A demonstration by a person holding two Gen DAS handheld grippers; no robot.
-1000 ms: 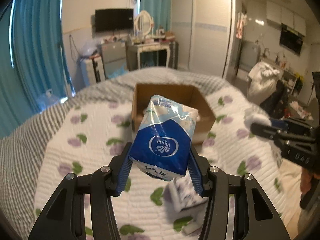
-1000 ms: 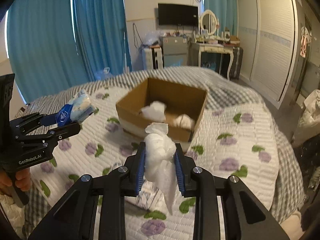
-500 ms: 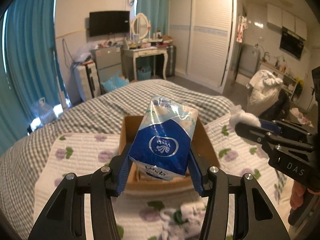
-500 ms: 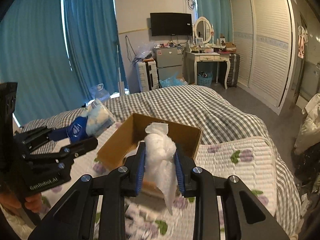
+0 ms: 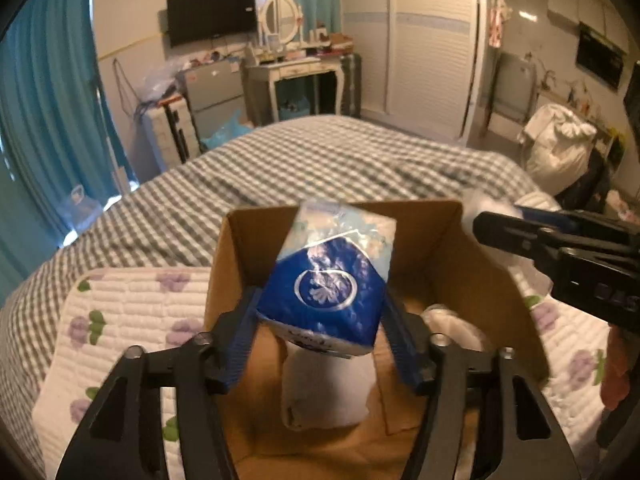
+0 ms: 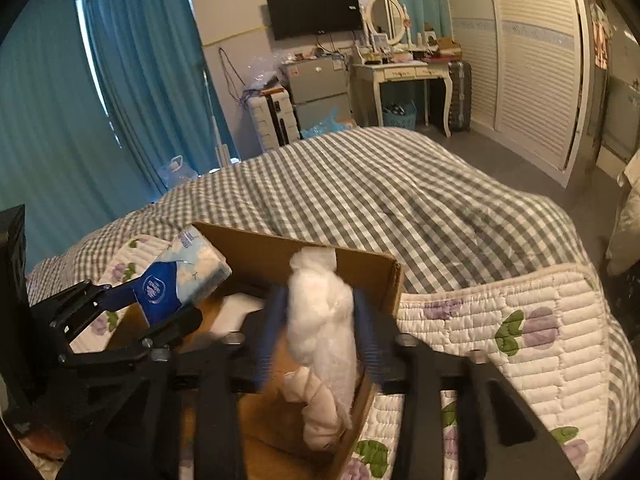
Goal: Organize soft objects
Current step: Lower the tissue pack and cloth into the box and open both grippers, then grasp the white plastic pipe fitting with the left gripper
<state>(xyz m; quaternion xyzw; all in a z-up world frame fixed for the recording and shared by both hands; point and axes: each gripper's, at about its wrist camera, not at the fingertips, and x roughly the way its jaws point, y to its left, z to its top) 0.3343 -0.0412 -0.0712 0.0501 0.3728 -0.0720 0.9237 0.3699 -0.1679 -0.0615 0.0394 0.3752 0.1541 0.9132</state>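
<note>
My left gripper is shut on a blue and white tissue pack and holds it over the open cardboard box. The pack also shows in the right wrist view. My right gripper is shut on a white plastic bag bundle and holds it above the box, near its right wall. White soft items lie on the box floor. The right gripper also shows in the left wrist view.
The box sits on a bed with a floral quilt over a grey checked cover. Beyond the bed stand teal curtains, a dressing table and a white wardrobe.
Both grippers have moved forward with their loads and now hang over the box opening. The box fills much more of both views.
</note>
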